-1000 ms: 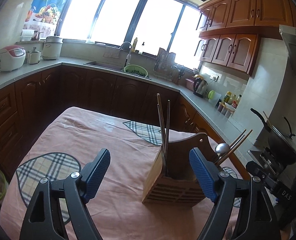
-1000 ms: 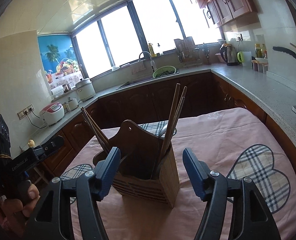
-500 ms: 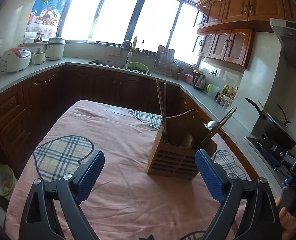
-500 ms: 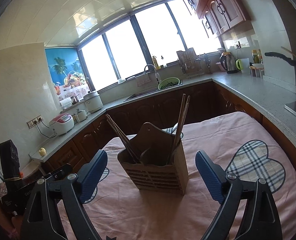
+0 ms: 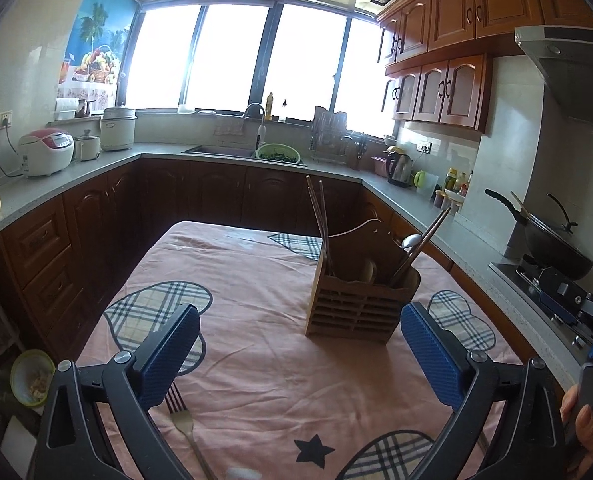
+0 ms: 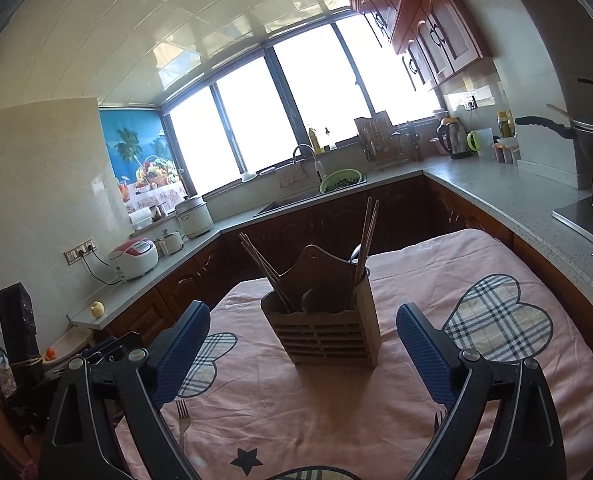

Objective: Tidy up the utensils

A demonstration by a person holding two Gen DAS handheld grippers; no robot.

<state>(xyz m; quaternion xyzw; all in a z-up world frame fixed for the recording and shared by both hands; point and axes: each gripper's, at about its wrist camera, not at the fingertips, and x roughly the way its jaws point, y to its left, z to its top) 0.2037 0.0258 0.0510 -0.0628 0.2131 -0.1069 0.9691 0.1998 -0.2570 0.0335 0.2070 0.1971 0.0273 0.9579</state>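
The slatted wooden utensil holder (image 5: 356, 304) stands upright mid-table on the pink tablecloth (image 5: 256, 360), holding chopsticks (image 5: 320, 216). The left gripper (image 5: 300, 354) and right gripper (image 6: 302, 354) are both opening, empty. A gold fork (image 5: 184, 420) lies near-left.

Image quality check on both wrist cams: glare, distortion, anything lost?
Left wrist: windows blown out white, strong fisheye bending, dark corner vignette. Right wrist: same backlight, so the slatted wooden utensil holder faces the camera in shade and casts a shadow forward; still sharp.
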